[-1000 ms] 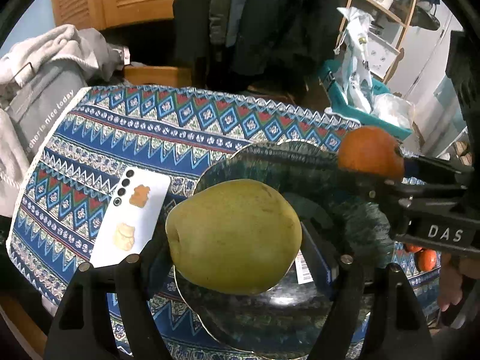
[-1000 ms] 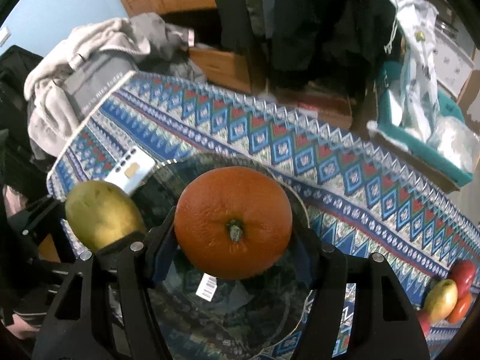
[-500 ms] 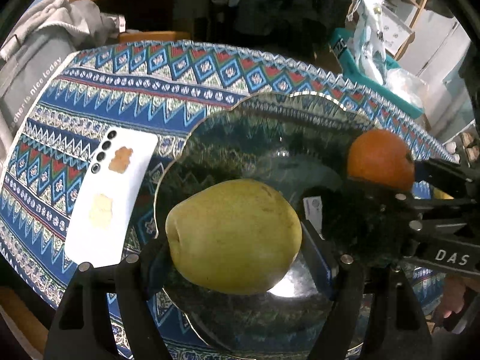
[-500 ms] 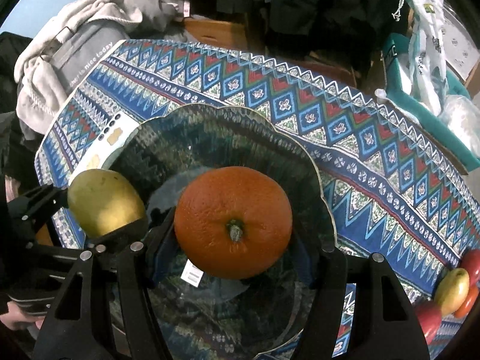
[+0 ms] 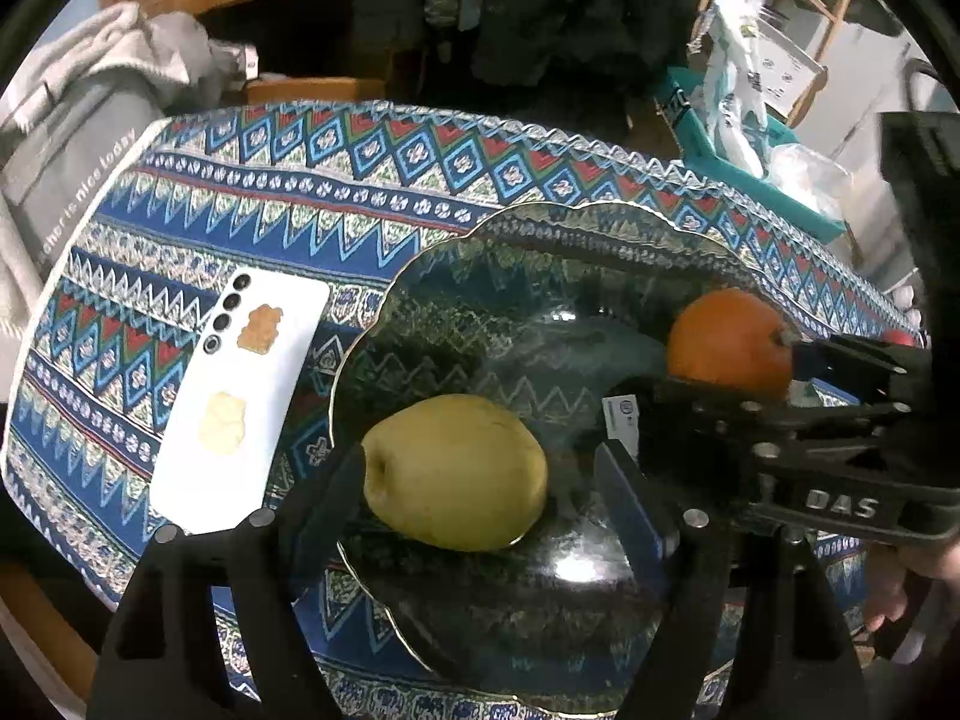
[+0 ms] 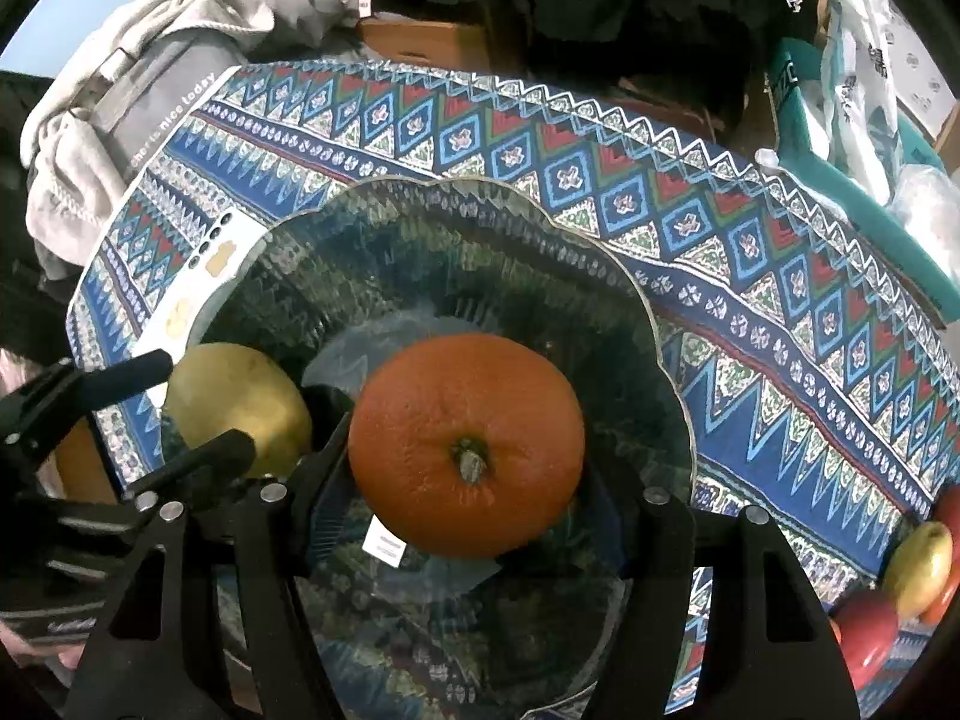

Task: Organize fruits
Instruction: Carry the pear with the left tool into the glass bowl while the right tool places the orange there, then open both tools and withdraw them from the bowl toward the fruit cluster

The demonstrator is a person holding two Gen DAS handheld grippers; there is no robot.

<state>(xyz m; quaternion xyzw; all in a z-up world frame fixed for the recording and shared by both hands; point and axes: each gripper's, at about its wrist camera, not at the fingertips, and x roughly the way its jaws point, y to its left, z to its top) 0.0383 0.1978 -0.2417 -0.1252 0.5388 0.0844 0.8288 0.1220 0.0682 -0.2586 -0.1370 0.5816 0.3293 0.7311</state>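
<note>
Left gripper (image 5: 477, 459) is standing wide over the near-left part of the plate (image 5: 540, 240). Its left finger is touching the pear (image 5: 456, 471) and its right finger is sitting clear, so nothing is clamped. The pear is lying on the plate. Right gripper (image 6: 468, 450) is pinching the orange (image 6: 468, 444) between both fingers, low over the plate's middle; whether it's touching the glass, can't tell. The two grippers are crowding each other side by side, with little room between them. The phone (image 5: 240, 402) is lying face down just beside the plate's left rim, near the table's near-left edge. Beyond the plate, bare tablecloth (image 5: 360, 192) is running clear to the far edge, which is the most open room. Loose fruit (image 6: 918, 564) is bunching at the right edge of the table. Versus a second ago, the pear was filling the left fingers and is now lying loose in them, the plate is looming larger in both views, and the orange grip is looking the same. Count: two grippers, one plate, one phone, one pear, one orange, at least three loose fruits. Clothes (image 6: 120, 78) are piling up past the far-left corner.
</note>
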